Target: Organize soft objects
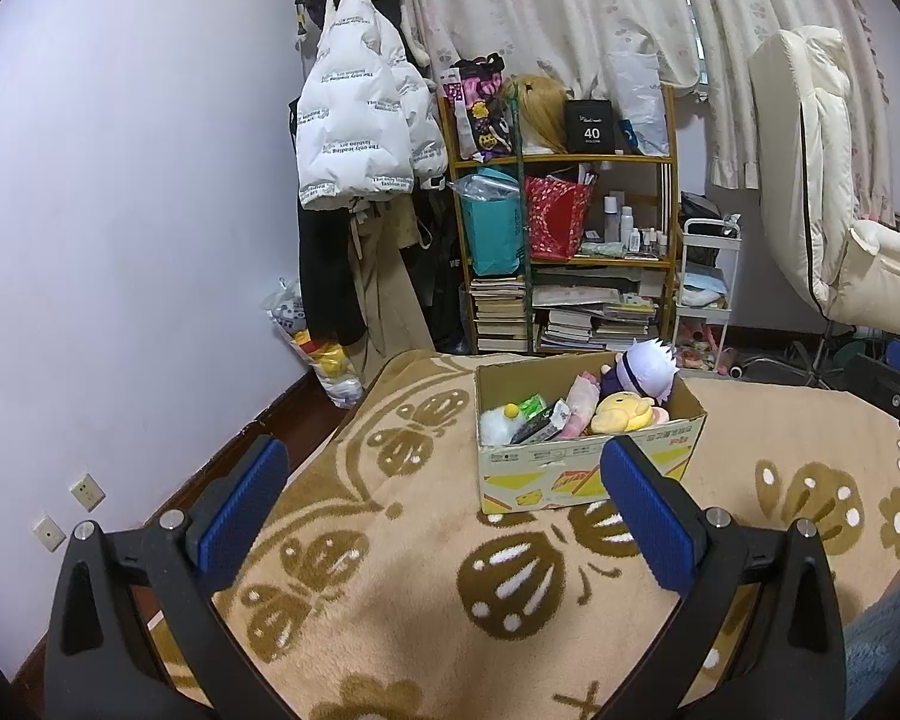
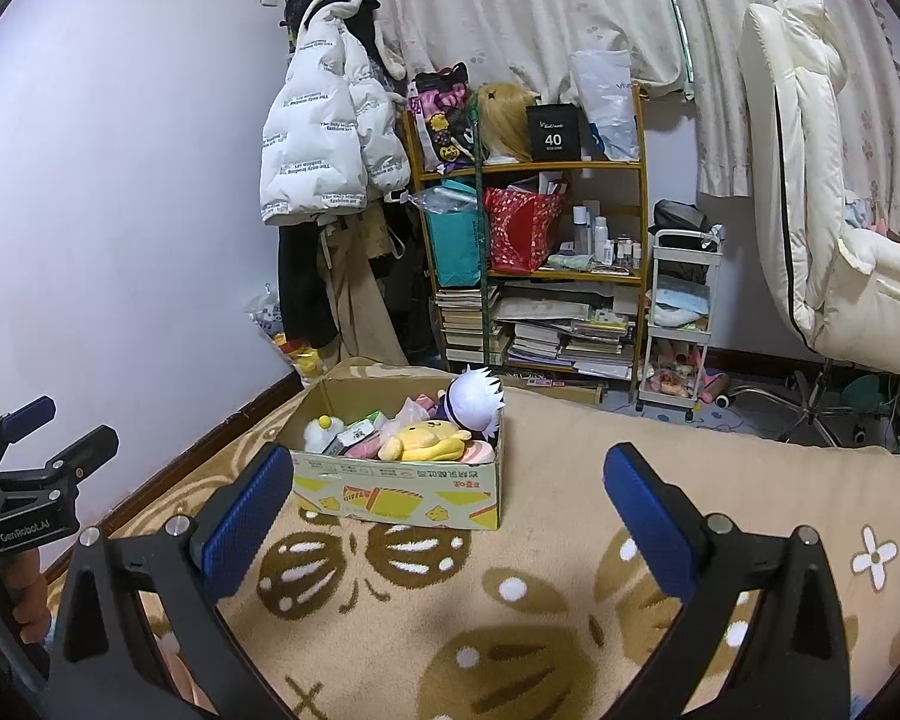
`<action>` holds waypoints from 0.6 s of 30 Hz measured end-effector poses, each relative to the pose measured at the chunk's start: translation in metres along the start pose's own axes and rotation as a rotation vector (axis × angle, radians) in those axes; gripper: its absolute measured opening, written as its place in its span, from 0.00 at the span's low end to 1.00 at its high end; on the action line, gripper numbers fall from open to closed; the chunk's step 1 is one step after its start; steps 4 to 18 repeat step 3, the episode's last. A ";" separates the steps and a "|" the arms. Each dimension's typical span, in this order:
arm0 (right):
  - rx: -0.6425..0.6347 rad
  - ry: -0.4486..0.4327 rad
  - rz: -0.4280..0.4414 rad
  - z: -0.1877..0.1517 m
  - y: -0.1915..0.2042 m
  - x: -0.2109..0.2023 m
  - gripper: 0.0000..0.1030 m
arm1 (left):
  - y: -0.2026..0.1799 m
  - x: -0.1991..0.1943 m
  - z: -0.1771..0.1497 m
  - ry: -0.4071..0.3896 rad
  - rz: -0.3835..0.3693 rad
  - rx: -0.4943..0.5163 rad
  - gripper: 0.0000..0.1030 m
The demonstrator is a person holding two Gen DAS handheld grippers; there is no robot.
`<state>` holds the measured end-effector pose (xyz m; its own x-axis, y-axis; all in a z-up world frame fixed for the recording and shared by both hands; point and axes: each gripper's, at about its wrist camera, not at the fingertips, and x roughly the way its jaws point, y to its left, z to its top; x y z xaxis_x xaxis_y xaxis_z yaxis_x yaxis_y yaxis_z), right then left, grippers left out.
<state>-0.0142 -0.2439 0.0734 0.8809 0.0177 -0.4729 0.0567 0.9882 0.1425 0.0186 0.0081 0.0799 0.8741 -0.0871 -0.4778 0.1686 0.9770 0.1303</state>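
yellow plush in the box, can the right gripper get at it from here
Probably yes. The yellow plush lies on top of the pile in the open cardboard box, nothing covering it. The right gripper is open, with only bare blanket between it and the box.

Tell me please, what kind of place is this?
Most likely a bedroom at home. The cardboard box of plush toys sits on a bed covered by a beige butterfly blanket. Behind it are a shelf crowded with books and bottles, jackets hanging on the wall, and floral curtains.
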 end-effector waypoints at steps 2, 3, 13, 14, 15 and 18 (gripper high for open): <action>0.001 0.000 -0.001 0.000 0.000 0.000 1.00 | 0.000 0.000 0.001 0.000 -0.001 0.000 1.00; 0.001 0.000 -0.001 0.000 0.001 0.000 1.00 | 0.000 0.000 0.001 -0.001 0.001 0.000 1.00; 0.001 0.000 -0.001 0.000 0.001 0.000 1.00 | 0.000 0.000 0.001 -0.001 0.001 0.000 1.00; 0.001 0.000 -0.001 0.000 0.001 0.000 1.00 | 0.000 0.000 0.001 -0.001 0.001 0.000 1.00; 0.001 0.000 -0.001 0.000 0.001 0.000 1.00 | 0.000 0.000 0.001 -0.001 0.001 0.000 1.00; 0.001 0.000 -0.001 0.000 0.001 0.000 1.00 | 0.000 0.000 0.001 -0.001 0.001 0.000 1.00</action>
